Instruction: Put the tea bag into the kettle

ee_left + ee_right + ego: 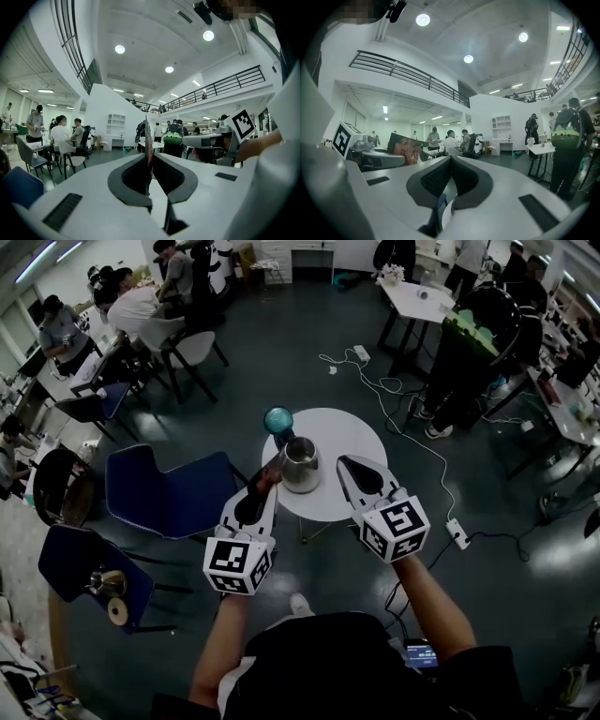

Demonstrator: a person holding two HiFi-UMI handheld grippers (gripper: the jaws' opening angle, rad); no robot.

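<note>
Right now your left gripper has its jaws pinched shut on the tea bag, a flat reddish packet that pokes out past the tips toward the kettle. The bag hangs just at the kettle's near-left side, above the round white table, and is not yet inside. Your right gripper sits at the kettle's near-right side, jaws pressed together on nothing.

The risk is the light, stiff packet. If it brushes the kettle's rim it can twist in the jaws or slip out onto the table or floor. Released crosswise, it may bridge the mouth instead of dropping in. A bump from either gripper could also push the kettle toward the table's near edge.
</note>
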